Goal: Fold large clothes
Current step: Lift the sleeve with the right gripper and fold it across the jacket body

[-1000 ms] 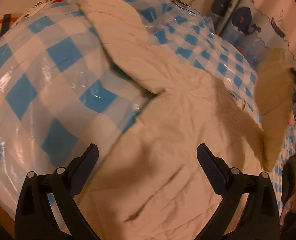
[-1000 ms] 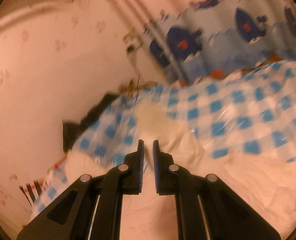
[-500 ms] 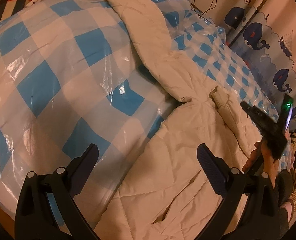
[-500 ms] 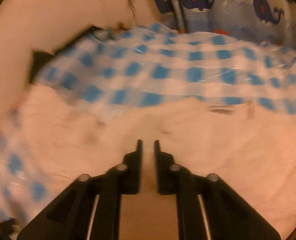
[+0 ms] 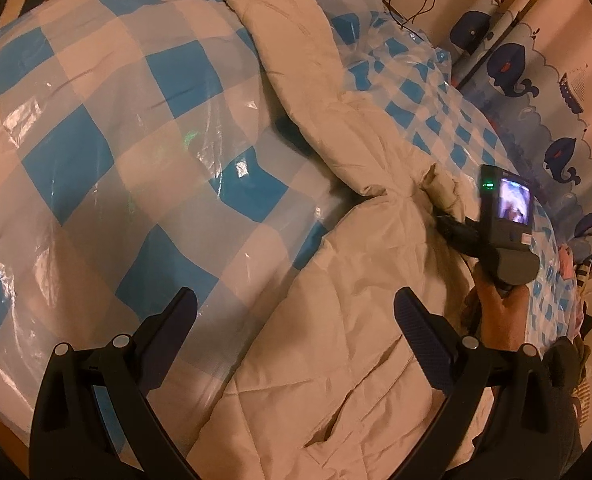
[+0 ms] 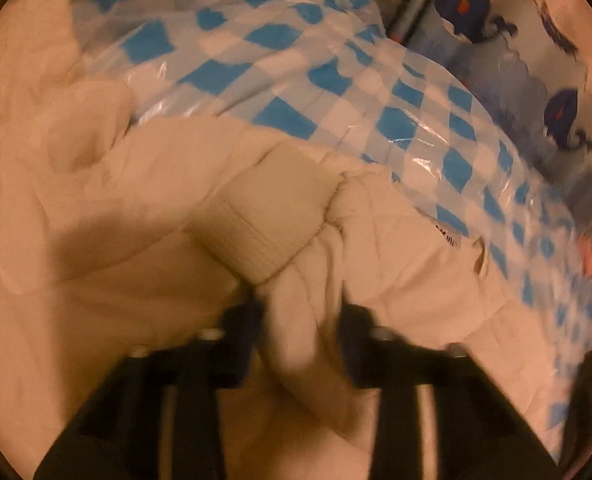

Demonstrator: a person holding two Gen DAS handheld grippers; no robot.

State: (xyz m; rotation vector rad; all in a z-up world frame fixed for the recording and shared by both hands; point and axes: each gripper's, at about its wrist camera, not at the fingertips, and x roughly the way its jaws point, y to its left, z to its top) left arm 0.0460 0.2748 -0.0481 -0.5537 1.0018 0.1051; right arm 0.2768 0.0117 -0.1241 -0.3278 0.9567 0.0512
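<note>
- A blue-checked plastic cover (image 5: 108, 152) spreads ahead of both grippers, evidently the surface for folding.
- The cream padded coat (image 5: 355, 340) lies on it, its body under the left jaws and one sleeve (image 5: 292, 44) reaching far ahead.
- The left gripper (image 5: 296, 324) hovers above the coat, jaws wide and empty, likely waiting.
- The right gripper (image 6: 299, 320) has just been closing; a fold by the ribbed cuff (image 6: 264, 220) sits between its jaws, though blur hides whether it is pinched.
</note>
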